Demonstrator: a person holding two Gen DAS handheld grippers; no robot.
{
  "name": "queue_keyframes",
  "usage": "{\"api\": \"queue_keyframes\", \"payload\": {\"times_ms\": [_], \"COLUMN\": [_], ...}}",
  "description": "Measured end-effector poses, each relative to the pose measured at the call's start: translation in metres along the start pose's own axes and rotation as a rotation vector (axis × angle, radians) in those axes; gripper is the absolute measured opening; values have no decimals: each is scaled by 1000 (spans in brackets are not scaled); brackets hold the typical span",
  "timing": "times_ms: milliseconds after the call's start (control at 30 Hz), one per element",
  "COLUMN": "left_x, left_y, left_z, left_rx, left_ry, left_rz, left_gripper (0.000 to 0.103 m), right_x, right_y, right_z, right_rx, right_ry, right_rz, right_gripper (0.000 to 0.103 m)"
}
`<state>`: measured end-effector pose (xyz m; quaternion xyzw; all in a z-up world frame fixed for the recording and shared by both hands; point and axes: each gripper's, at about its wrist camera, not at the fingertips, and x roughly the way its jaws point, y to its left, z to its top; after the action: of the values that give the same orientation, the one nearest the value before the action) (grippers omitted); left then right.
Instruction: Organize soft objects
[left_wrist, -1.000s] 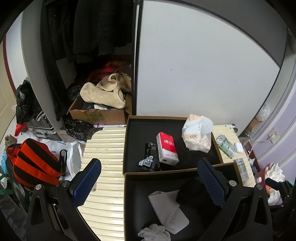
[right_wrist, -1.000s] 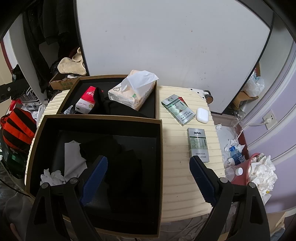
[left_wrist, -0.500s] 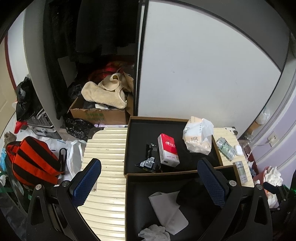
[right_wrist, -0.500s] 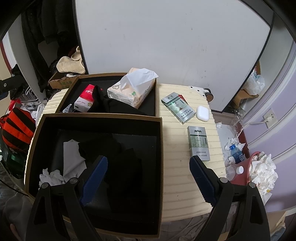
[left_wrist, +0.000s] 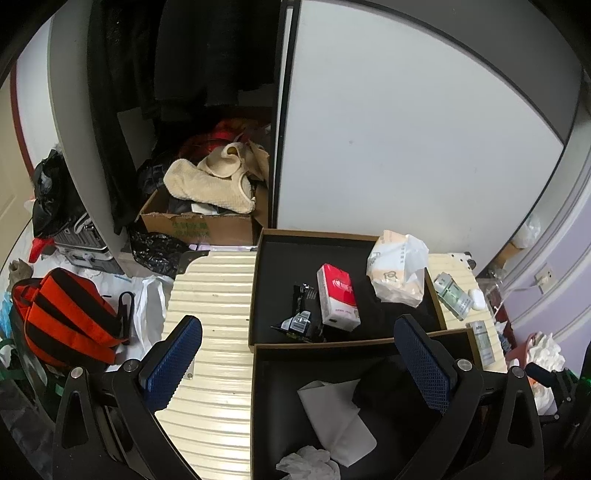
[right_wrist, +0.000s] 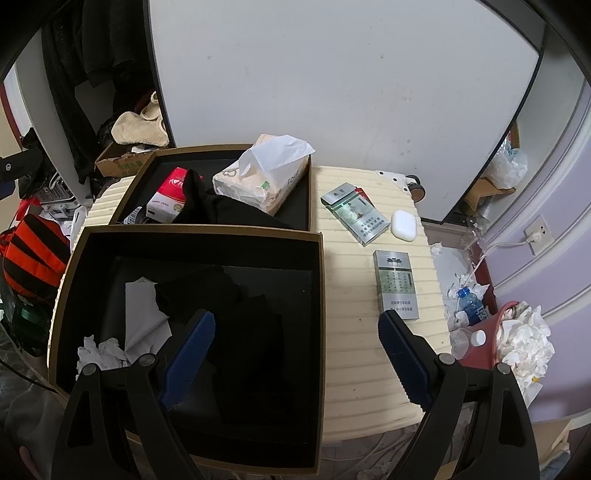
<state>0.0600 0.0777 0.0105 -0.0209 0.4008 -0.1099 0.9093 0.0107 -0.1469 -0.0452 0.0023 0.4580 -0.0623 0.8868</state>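
Right wrist view: my right claw gapes wide, empty, over ribbed cream surface; limp black cloth lies crumpled in square cardboard box, long axis running toward soft tissue pack.

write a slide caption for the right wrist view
Open right gripper hovers over a black gold-rimmed box holding dark cloth and crumpled white tissue.
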Motion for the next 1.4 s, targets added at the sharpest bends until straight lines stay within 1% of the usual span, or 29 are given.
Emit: {"api": "queue_keyframes", "payload": {"times_ms": [400, 767, 1133, 1400], "left_x": [2, 8, 21, 20], "left_y": [-1, -3, -5, -9], "left_z": [-3, -5, -10, -11], "left_rx": [6, 25, 42, 60], "left_ry": [14, 46, 101, 94], "left_rz": [7, 18, 39, 33], "left_gripper": [103, 103, 103, 103], "right_x": [0, 0, 0, 0], "right_y": [0, -1, 0, 0], "right_z": [1, 2, 3, 2], "right_rx": [7, 13, 7, 10], "right_ry": [3, 3, 4, 6], "right_rz": [-4, -6, -7, -7], "right_gripper": [89, 90, 90, 89]}}
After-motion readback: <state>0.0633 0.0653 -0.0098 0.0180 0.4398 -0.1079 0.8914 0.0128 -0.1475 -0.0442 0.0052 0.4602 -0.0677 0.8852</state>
